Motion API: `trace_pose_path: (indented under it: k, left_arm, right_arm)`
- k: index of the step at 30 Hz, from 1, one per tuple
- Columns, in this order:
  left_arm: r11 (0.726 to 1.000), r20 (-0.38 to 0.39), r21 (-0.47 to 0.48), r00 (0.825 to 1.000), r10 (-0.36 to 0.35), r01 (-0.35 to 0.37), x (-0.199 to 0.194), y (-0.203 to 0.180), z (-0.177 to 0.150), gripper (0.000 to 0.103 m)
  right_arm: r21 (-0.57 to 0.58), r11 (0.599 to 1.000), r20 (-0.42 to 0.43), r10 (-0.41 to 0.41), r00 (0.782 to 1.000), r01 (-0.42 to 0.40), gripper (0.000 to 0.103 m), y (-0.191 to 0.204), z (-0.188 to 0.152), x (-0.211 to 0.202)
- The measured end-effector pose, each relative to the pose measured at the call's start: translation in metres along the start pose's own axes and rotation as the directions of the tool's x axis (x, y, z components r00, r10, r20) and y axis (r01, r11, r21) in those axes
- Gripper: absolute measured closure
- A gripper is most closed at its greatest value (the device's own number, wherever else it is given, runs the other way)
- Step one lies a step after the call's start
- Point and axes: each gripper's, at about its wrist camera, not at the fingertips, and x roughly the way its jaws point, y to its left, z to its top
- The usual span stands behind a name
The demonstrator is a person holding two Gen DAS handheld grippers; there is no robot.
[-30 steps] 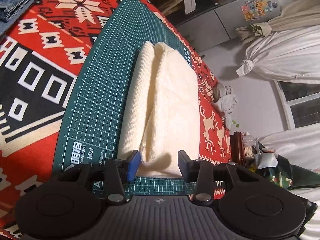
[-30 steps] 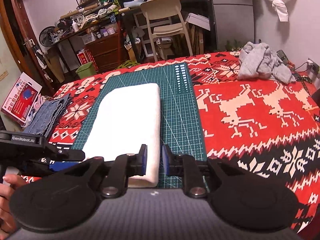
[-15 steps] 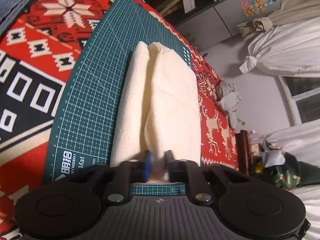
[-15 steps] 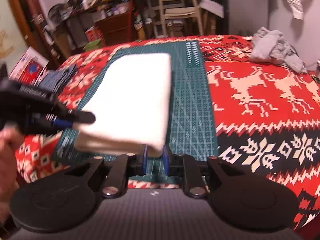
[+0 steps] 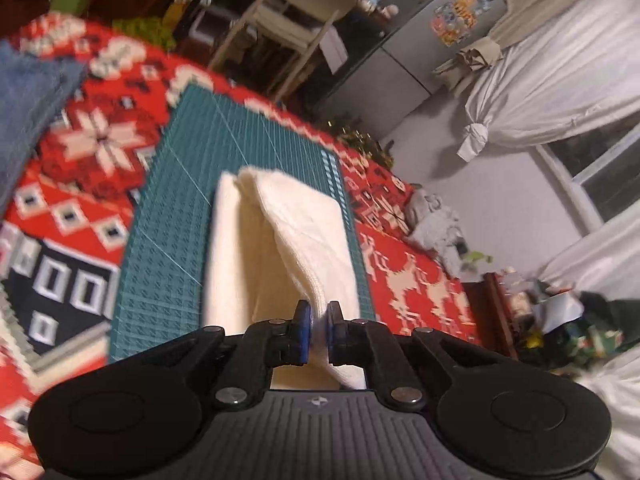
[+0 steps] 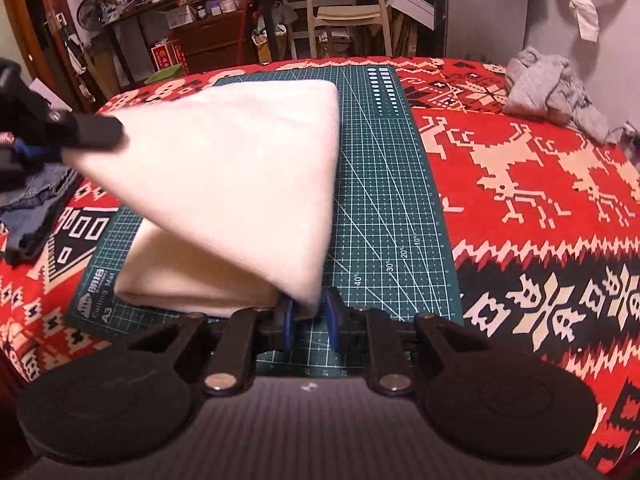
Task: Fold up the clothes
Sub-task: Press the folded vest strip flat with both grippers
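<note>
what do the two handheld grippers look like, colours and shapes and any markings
Both are matte black. The left gripper and the right gripper each have two jointed finger arms with silver pivot bolts, blue pads on the fingertips, two round black discs, and a ribbed grey body with a small white logo.

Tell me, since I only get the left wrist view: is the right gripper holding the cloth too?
Observer: Yes. The right gripper is shut on the near right corner of the cloth.
Operator: My left gripper has the other corner. How does the edge between them hang?
Observer: It runs nearly straight from the left gripper to the right one, raised off the mat, with no sag showing.
</note>
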Motion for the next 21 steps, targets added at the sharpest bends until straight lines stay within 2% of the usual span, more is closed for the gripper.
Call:
trace_pose_path:
  k: [2, 6, 9, 11, 17, 21]
  left_arm:
    - [1.0, -0.005, 0.011, 1.0, 0.027, -0.027, -0.003, 0.007, -0.006, 0.095]
    - [0.994, -0.082, -0.045, 0.992, 0.093, -0.097, 0.017, 0.04, -0.02, 0.095]
    - [0.991, -0.107, -0.107, 0.992, 0.066, -0.077, 0.026, 0.057, -0.026, 0.095]
    - [0.991, -0.102, -0.114, 0.993, 0.055, -0.066, 0.026, 0.059, -0.026, 0.095]
    - [0.995, -0.083, -0.072, 0.994, 0.065, -0.071, 0.023, 0.048, -0.026, 0.095]
    - [0.993, -0.06, 0.005, 0.991, 0.118, -0.118, 0.019, 0.035, -0.029, 0.094]
  right_arm:
    - [0.0, 1.0, -0.001, 0.002, 1.0, -0.002, 0.085, -0.001, 0.0, 0.0]
    - [-0.009, 1.0, -0.002, -0.001, 1.0, 0.001, 0.085, 0.001, 0.001, 0.0]
    - [-0.023, 1.0, -0.005, -0.005, 1.0, 0.005, 0.084, 0.002, 0.001, -0.001]
    - [-0.017, 1.0, -0.01, -0.001, 1.0, 0.001, 0.084, 0.001, 0.002, -0.001]
    - [0.009, 1.0, -0.019, 0.01, 1.0, -0.01, 0.084, -0.005, 0.002, -0.003]
    - [-0.013, 1.0, -0.019, 0.002, 1.0, -0.002, 0.084, -0.002, 0.001, -0.003]
